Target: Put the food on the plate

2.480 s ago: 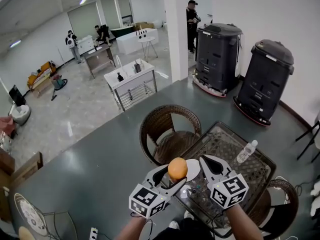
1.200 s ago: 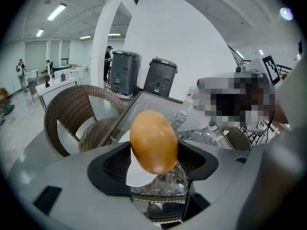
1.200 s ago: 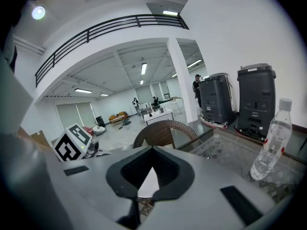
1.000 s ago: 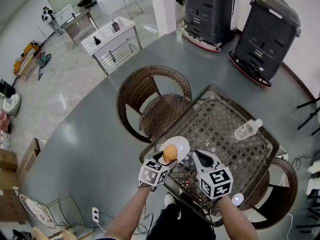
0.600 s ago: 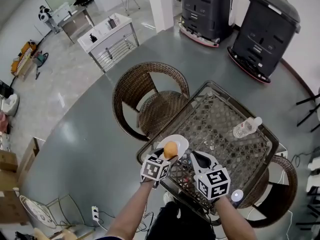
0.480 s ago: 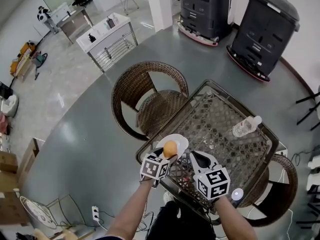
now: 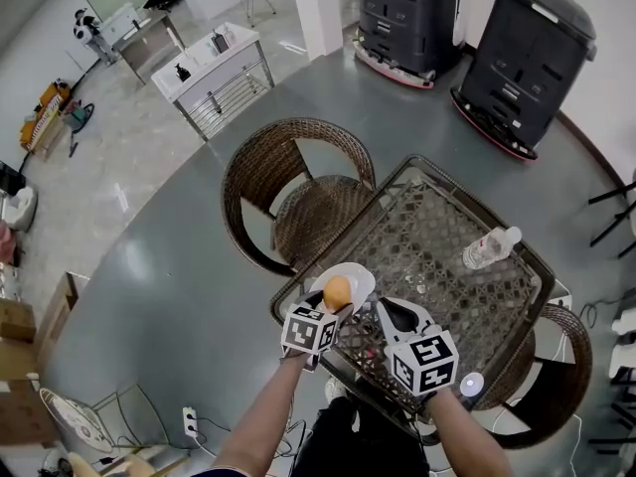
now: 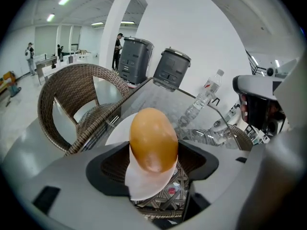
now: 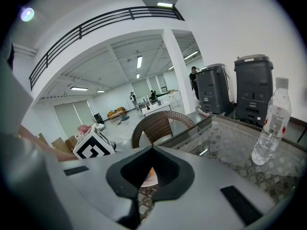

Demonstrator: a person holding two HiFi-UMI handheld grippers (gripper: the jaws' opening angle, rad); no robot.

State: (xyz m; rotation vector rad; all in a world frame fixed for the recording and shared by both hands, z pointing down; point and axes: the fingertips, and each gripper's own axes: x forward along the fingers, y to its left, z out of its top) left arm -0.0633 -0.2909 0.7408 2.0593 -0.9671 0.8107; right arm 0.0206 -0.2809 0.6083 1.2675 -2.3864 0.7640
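An orange, egg-shaped piece of food (image 7: pixel 338 291) (image 8: pixel 153 138) is clamped between the jaws of my left gripper (image 7: pixel 335 298) (image 8: pixel 153 163). It hangs just over a white plate (image 7: pixel 358 275) (image 8: pixel 117 128) that lies at the near left corner of the glass-topped wicker table (image 7: pixel 437 237). Whether the food touches the plate I cannot tell. My right gripper (image 7: pixel 382 309) (image 9: pixel 151 152) hovers right of the plate with its jaws together and nothing in them. Through its jaws the food (image 9: pixel 149 172) shows as a sliver.
A plastic water bottle (image 7: pixel 489 248) (image 9: pixel 271 123) lies on the table's right side. One wicker chair (image 7: pixel 298 192) stands at the table's far left, another (image 7: pixel 556 366) at its near right. Two dark machines (image 7: pixel 527 58) stand beyond, with grey floor around.
My left gripper has carried the food from mid-air down over the plate. In the last half second both grippers have barely moved.
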